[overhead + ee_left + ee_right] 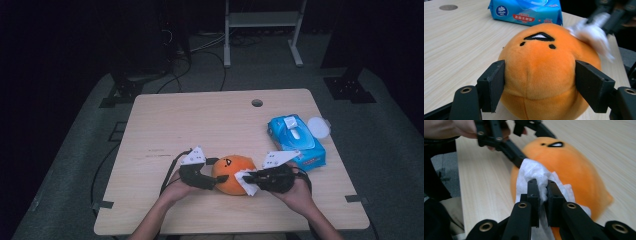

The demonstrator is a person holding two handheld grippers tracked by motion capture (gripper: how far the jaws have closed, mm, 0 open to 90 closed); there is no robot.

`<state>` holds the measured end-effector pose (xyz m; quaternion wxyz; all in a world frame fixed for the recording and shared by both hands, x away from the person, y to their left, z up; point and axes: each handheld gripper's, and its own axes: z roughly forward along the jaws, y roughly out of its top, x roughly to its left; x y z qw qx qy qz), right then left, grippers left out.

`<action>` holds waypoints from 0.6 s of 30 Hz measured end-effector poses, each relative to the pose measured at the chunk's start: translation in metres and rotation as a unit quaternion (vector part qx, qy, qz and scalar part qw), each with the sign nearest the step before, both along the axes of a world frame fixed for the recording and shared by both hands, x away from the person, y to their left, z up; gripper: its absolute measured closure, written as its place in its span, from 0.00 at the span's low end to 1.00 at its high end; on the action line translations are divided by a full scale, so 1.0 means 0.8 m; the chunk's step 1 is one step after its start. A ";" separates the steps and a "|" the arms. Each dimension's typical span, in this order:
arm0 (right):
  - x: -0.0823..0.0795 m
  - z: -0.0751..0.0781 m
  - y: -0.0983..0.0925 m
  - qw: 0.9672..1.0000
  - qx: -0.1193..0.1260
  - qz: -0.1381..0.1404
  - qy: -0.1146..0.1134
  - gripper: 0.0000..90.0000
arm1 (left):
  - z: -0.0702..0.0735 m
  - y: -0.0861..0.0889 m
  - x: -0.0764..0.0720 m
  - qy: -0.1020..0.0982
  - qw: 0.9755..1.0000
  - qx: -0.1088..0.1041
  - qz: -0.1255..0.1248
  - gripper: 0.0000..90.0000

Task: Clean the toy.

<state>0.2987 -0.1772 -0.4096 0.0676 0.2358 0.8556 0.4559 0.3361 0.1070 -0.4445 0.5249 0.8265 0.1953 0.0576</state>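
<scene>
High view showing left gripper (212,181) clamping the orange plush toy (233,172) near the table's (210,120) front edge, right gripper (250,179) pinching a white wipe (246,181), pressing it against the toy.

Lab or recording studio: dark surroundings, grey carpet floor (75,150), cables (202,47) trailing past black stand bases (122,92), a white metal frame (262,20), one bare wooden surface (200,120).
</scene>
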 end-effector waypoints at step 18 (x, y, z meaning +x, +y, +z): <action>-0.002 -0.002 0.005 1.000 0.012 0.002 0.006 0.91 | 0.005 -0.009 -0.003 0.010 1.000 0.008 -0.005 0.30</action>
